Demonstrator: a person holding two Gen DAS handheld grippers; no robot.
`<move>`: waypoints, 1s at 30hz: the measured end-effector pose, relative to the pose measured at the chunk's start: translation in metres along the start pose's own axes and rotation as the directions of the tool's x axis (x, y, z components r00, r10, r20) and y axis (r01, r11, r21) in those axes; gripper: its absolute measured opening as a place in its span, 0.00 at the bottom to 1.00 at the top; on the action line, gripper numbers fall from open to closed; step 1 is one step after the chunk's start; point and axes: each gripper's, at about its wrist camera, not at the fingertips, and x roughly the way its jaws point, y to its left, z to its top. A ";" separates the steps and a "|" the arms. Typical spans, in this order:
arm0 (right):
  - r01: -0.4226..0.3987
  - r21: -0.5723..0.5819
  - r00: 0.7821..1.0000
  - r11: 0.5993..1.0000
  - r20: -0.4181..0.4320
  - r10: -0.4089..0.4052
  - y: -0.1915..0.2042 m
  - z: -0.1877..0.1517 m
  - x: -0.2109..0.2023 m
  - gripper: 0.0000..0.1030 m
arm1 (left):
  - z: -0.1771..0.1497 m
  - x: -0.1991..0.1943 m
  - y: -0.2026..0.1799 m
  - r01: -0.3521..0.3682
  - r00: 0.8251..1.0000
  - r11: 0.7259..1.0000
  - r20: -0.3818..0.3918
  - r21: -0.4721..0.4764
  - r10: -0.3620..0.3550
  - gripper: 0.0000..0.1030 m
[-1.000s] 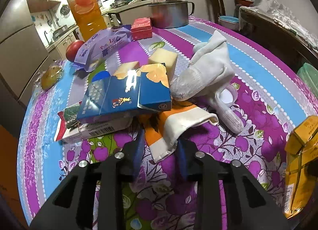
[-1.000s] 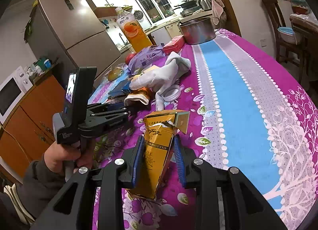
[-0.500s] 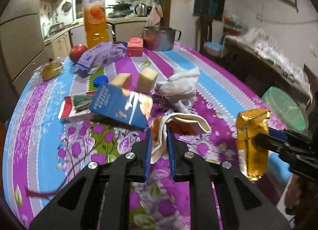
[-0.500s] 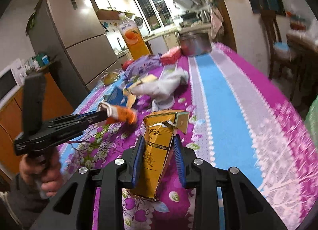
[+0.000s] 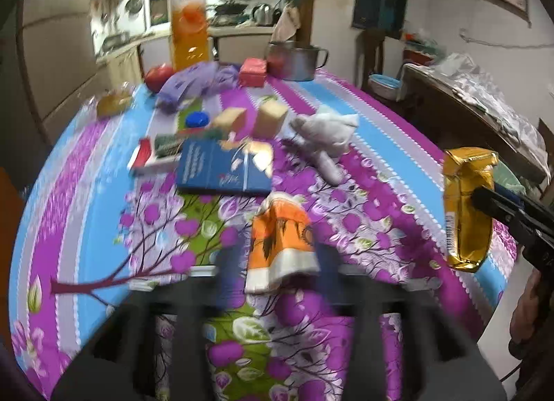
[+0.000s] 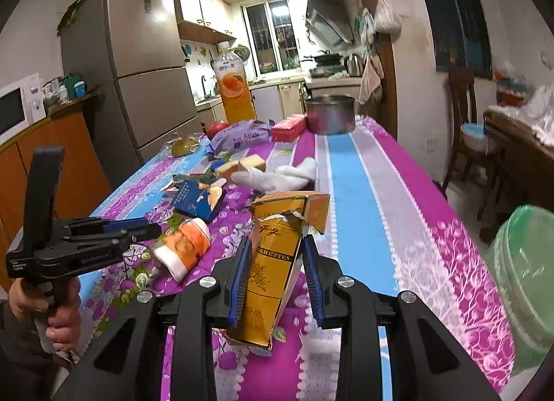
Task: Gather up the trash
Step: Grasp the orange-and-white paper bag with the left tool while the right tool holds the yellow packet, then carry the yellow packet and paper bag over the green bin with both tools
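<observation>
The table [image 6: 363,172], covered in a purple, blue and white flowered cloth, carries most of the clutter toward 11 o'clock in the right wrist view. There, a tall orange juice bottle [image 6: 233,89] stands at the far edge, with a purple snack bag [image 6: 240,136] and a red box [image 6: 289,127] in front of it and a steel pot [image 6: 330,113] at 12 o'clock. Nearer lie 2 pale yellow sponge blocks [image 6: 242,163], a crumpled white cloth [image 6: 277,176] and a flat blue carton [image 6: 197,198].

The right gripper [image 6: 277,269] is clamped on a torn gold cigarette carton [image 6: 277,259], its blue-padded fingers [image 6: 239,273] pressing both sides; the carton stands nearly upright above the near table edge, its ripped flap open at the top. In the left wrist view the same carton [image 5: 467,207] hangs at 3 o'clock, off the table's right edge. A pale green bin [image 6: 523,273] sits at 4 o'clock beyond the table.

The left gripper [image 5: 277,262] is blurred in its own view, with an orange and white crumpled wrapper [image 5: 280,245] between its fingers. From the right wrist view the wrapper [image 6: 187,245] sits at the tip of the level gripper, lifted off the cloth; the gripper appears narrowly closed on it. The left hand [image 6: 45,311] grips the handle from below at 8 o'clock.
</observation>
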 end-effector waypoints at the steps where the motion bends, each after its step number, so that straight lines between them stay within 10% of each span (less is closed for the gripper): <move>1: -0.005 0.009 1.000 1.000 -0.004 0.005 -0.002 -0.001 0.001 0.31 | 0.000 -0.001 0.001 -0.006 1.000 1.000 0.010 -0.014 0.006 0.78; 8: -0.030 0.016 0.999 0.999 -0.011 0.030 -0.001 -0.001 0.005 0.31 | 0.006 0.045 -0.018 -0.046 0.993 0.999 -0.112 0.027 0.048 0.94; 12: -0.034 0.020 0.999 0.999 -0.017 0.034 -0.002 -0.002 0.007 0.31 | 0.000 0.063 -0.013 -0.069 0.982 0.998 -0.178 -0.014 0.066 0.59; 18: -0.027 -0.001 1.000 1.000 -0.013 0.027 0.002 -0.001 0.010 0.31 | -0.002 0.049 -0.011 -0.097 0.988 0.995 -0.124 -0.039 0.091 0.38; 30: 0.069 -0.126 0.992 0.990 0.110 -0.055 0.029 0.024 -0.017 0.31 | 0.015 -0.031 -0.063 -0.134 0.984 0.991 0.119 -0.015 0.135 0.37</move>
